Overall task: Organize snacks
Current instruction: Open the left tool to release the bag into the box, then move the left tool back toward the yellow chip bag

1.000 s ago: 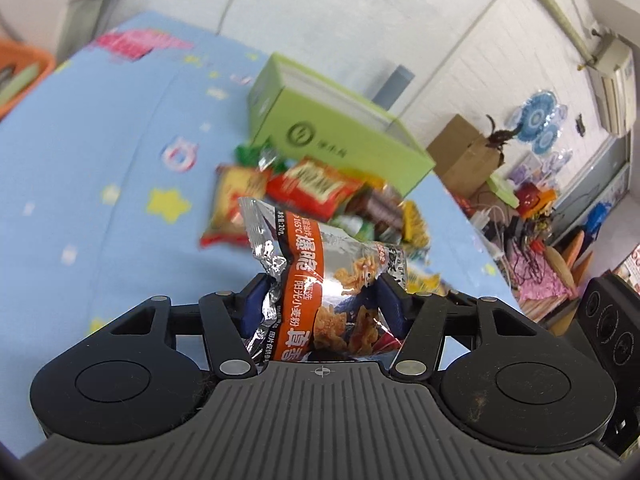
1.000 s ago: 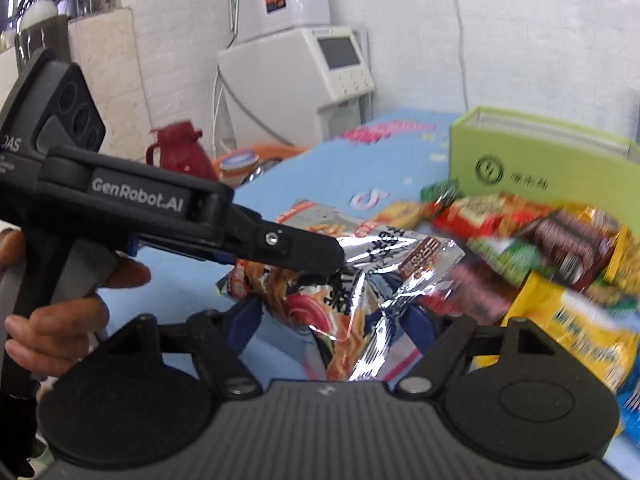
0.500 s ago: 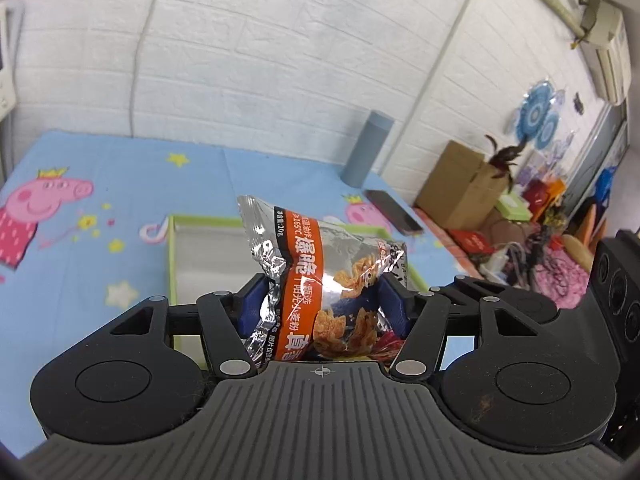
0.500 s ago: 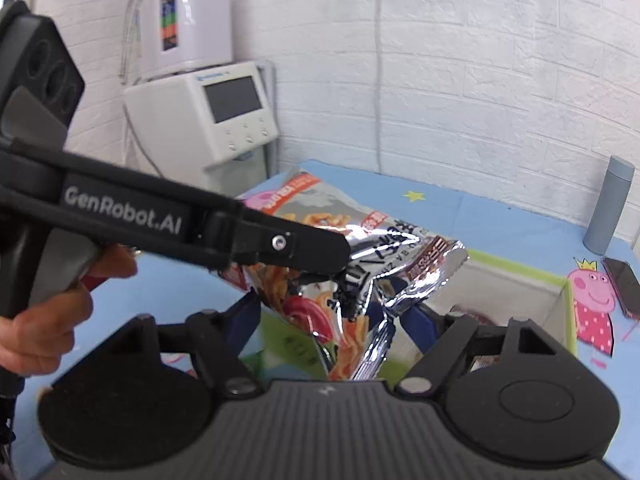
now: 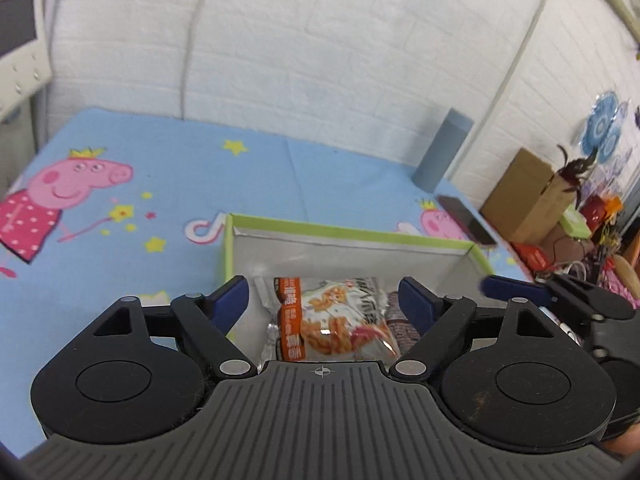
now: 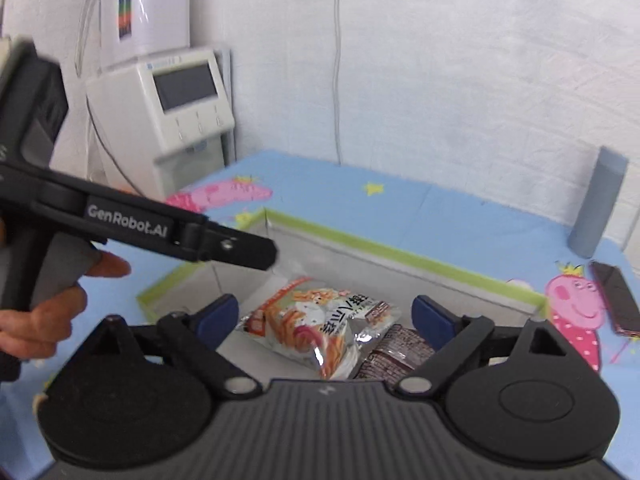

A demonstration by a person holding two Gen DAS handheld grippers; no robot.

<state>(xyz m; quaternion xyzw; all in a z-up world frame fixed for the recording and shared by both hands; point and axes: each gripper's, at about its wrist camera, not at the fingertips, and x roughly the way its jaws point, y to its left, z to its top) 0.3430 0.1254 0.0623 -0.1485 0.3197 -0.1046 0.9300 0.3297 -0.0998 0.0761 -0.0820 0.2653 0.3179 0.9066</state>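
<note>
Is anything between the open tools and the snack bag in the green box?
No. Both tools have just been opening, and the snack bag lies loose in the green box, below the left tool and right tool. A brown packet sits beside it, not on top.

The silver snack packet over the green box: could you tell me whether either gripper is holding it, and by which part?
Neither: both the left gripper and right gripper have just opened, and the snack packet sits free between their pads.

snack packet (image 5: 334, 320) lay in box (image 5: 352, 236), dark packet (image 6: 400, 346) just right of it | box on mat (image 5: 160, 184) | cylinder (image 5: 442, 150) and phone (image 6: 616, 298) behind-right of box
</note>
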